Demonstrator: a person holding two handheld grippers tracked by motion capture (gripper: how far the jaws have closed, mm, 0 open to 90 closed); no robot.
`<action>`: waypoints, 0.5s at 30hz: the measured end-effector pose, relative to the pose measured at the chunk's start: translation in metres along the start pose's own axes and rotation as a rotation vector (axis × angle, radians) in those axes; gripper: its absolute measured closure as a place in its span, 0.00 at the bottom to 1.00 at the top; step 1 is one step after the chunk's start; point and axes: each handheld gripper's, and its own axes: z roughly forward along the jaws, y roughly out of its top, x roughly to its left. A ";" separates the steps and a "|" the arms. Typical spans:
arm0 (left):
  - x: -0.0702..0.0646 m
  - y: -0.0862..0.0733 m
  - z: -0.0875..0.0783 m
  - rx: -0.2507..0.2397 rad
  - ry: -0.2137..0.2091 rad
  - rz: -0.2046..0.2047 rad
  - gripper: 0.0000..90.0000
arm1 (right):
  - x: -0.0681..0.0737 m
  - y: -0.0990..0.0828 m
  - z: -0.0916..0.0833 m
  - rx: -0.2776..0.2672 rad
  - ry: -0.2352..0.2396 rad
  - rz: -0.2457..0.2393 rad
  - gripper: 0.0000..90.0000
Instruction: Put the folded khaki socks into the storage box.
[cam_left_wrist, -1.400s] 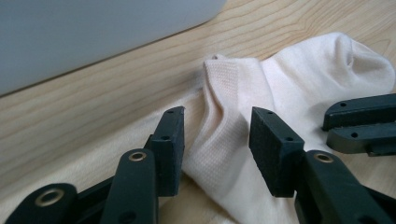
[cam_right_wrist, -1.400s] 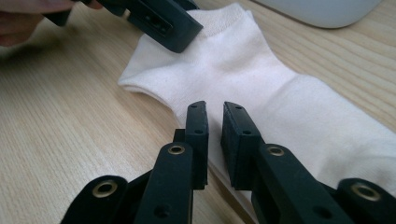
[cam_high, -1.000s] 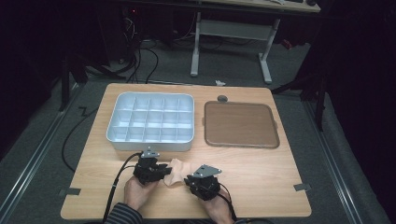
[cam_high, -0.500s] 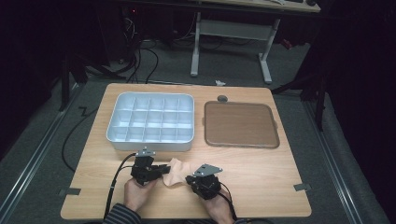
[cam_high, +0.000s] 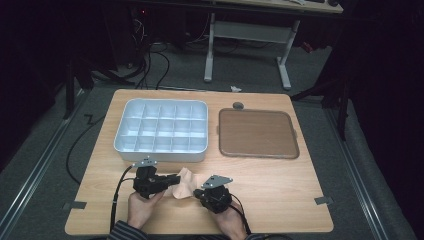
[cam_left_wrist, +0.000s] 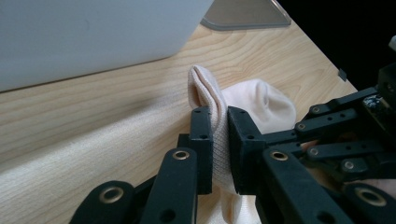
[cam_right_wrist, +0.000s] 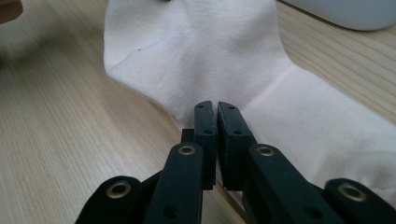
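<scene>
A cream sock (cam_high: 183, 180) lies at the table's near edge between both grippers. My left gripper (cam_high: 173, 181) comes at it from the left, and its jaws have just been closing. In the left gripper view they (cam_left_wrist: 219, 117) pinch a raised fold of the sock (cam_left_wrist: 261, 100). My right gripper (cam_high: 200, 192) sits at the sock's right end. Its jaws have also just been closing, and in the right gripper view they (cam_right_wrist: 216, 110) are shut on the near edge of the sock (cam_right_wrist: 210, 51), which spreads flat on the wood.
A white compartment tray (cam_high: 162, 151) stands just beyond the grippers, at the left. To its right lies a flat brown tray (cam_high: 257, 133), with a small round object (cam_high: 238, 105) behind it. Bare wooden table (cam_high: 285, 195) stretches to the right.
My left gripper has shifted a little to the left and risen slightly with the sock's fold in it. The right gripper has stayed in place.
</scene>
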 end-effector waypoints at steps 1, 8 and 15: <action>0.000 0.000 -0.001 -0.003 0.002 -0.001 0.90 | 0.001 0.002 0.001 0.003 0.001 -0.010 0.96; 0.000 0.006 -0.009 -0.005 0.023 0.021 0.90 | 0.000 0.011 -0.013 -0.029 -0.022 -0.009 0.99; -0.003 0.009 -0.012 -0.001 0.020 0.039 0.90 | -0.007 0.011 -0.003 0.017 -0.032 -0.009 0.99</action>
